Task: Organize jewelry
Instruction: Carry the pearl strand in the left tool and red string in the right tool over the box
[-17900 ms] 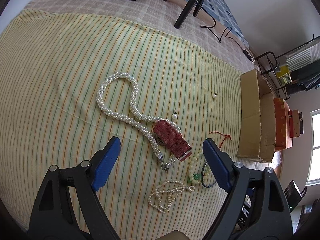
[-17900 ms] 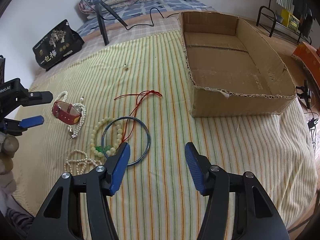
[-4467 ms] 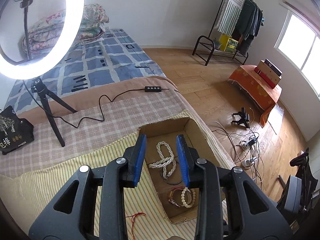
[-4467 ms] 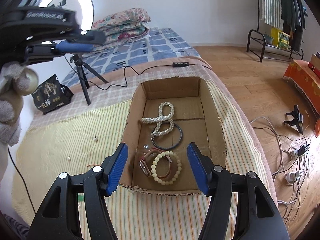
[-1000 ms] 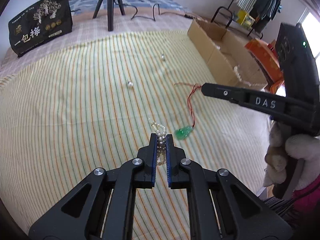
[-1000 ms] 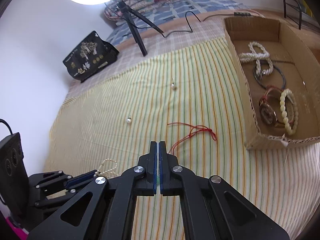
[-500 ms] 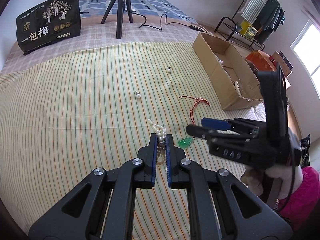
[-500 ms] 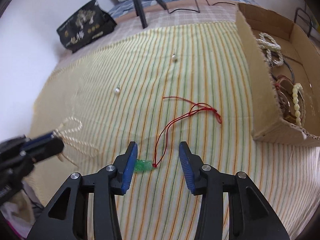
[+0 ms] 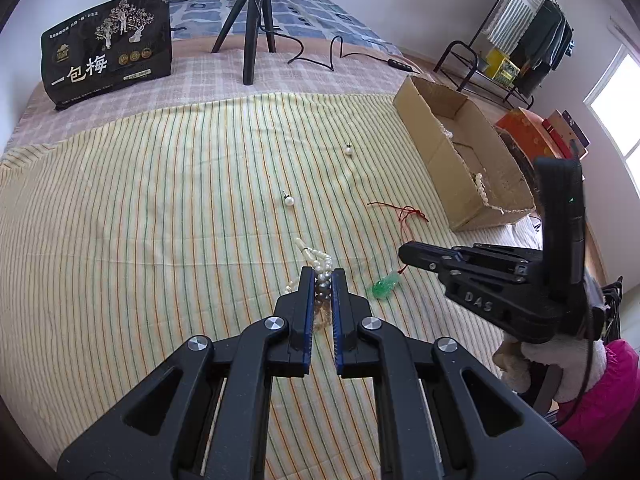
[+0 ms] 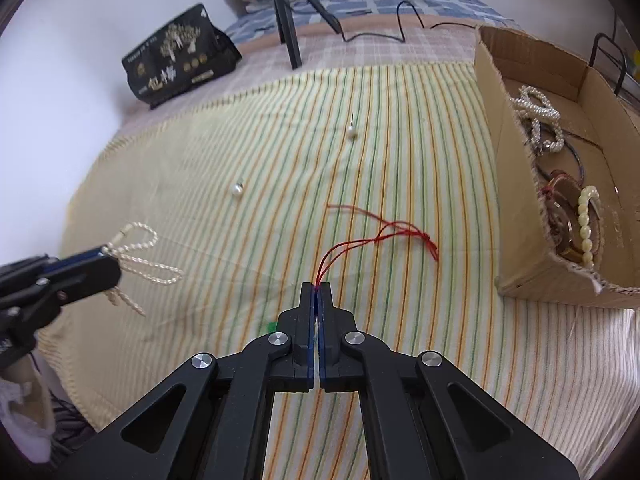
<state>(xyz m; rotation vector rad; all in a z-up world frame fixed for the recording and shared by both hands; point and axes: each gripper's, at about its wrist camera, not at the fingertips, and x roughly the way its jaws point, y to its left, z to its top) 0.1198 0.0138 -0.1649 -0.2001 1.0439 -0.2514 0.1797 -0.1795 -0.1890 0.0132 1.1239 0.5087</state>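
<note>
left wrist view: the left gripper (image 9: 321, 280) stays pinched on the pearl strand (image 9: 318, 261) mid-cloth. right wrist view: the right gripper (image 10: 317, 289), half open a moment ago, has clamped fully on the red cord (image 10: 380, 232), its green pendant (image 9: 385, 283) beneath. both pieces look ready to carry to the cardboard box (image 10: 496, 152) at the cloth's right edge. readable: "一包梅" on the black bag (image 9: 108, 46), "das" on the right gripper.

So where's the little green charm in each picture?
Left wrist view: the green pendant lies on the striped cloth, right of centre, just below the right gripper.
Right wrist view: only a green speck shows, left of the shut fingers.
Shared landmark: the cardboard box.
</note>
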